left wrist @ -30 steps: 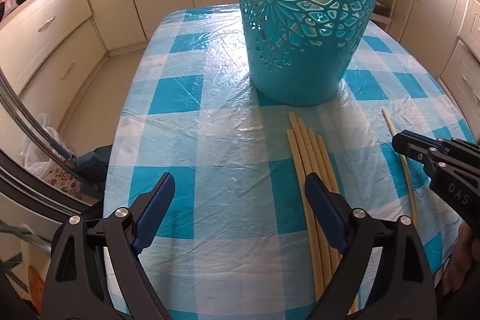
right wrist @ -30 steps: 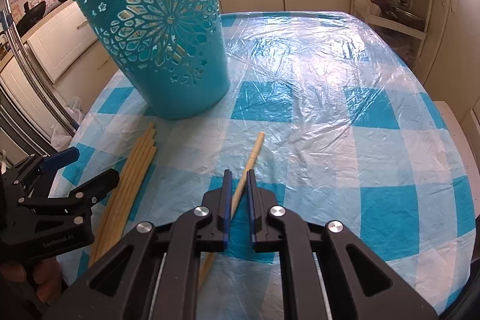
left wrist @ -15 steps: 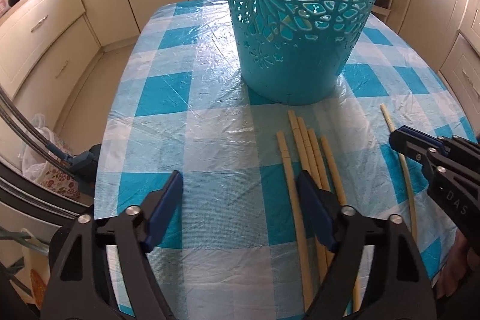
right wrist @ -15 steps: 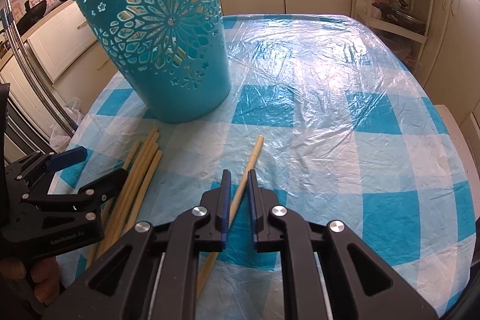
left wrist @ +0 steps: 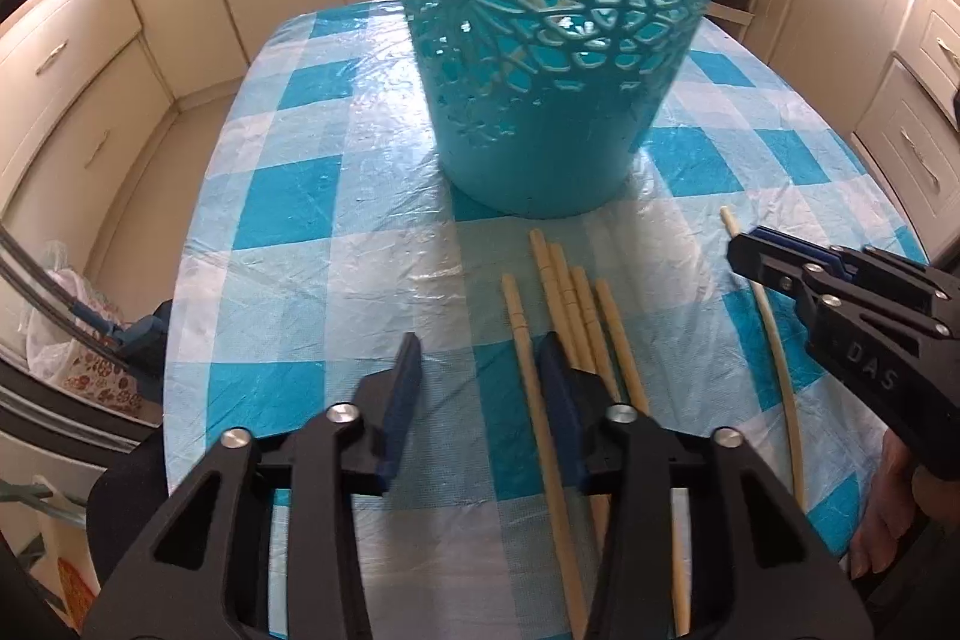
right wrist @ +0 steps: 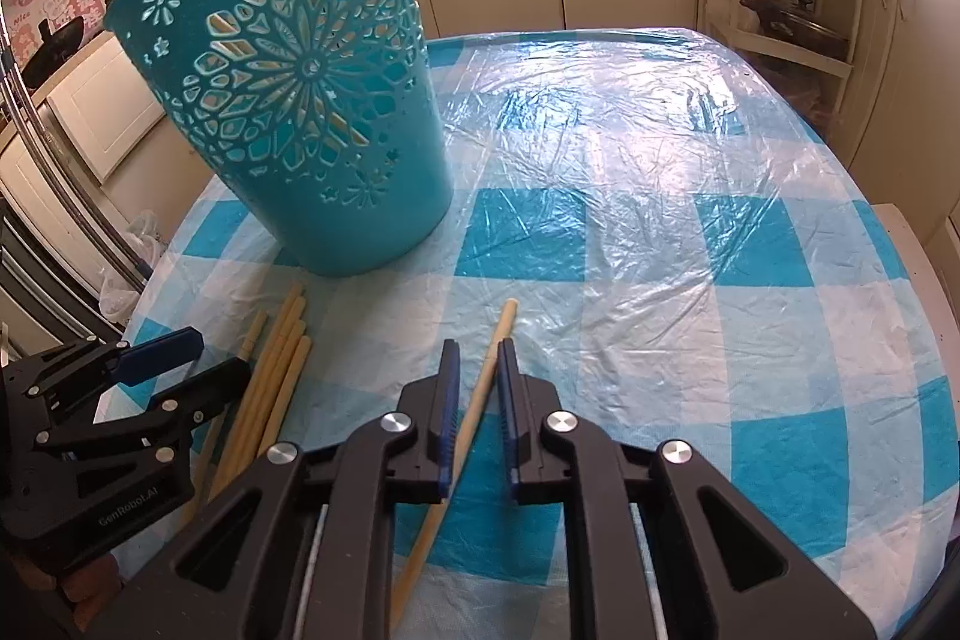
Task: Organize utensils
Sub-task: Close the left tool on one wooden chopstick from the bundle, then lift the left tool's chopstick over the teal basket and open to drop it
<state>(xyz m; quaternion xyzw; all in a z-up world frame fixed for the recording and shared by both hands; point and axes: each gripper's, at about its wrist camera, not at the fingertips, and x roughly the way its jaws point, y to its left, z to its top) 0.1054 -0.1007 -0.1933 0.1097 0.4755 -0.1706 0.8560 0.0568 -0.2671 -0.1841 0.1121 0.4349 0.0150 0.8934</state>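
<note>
A teal cut-out basket [left wrist: 540, 100] [right wrist: 300, 100] stands upright on the checked tablecloth [left wrist: 300, 196]. Several wooden chopsticks [left wrist: 576, 304] [right wrist: 282, 370] lie in front of it. My left gripper [left wrist: 480, 361] [right wrist: 210, 364] hovers over them, its jaws closing. One chopstick [left wrist: 522, 340], apart from the bundle, lies between them near the right pad, and neither pad presses on it. A single chopstick [right wrist: 504, 322] [left wrist: 780, 370] lies to the right on the cloth. My right gripper [right wrist: 478, 370] [left wrist: 741, 250] is narrowly shut around it, and the stick crosses slantwise between the pads.
Cream kitchen cabinets [left wrist: 90, 88] ring the table. A shelf rack [right wrist: 780, 10] stands at the back right. The table's left edge [left wrist: 180, 292] drops to the floor, where a bag [left wrist: 54, 340] sits. A person's hand [left wrist: 888, 520] shows at the lower right.
The left jaws have narrowed a lot and the left view has drawn nearer the basket. One chopstick has slid left out of the bundle. The right gripper and its chopstick have not moved.
</note>
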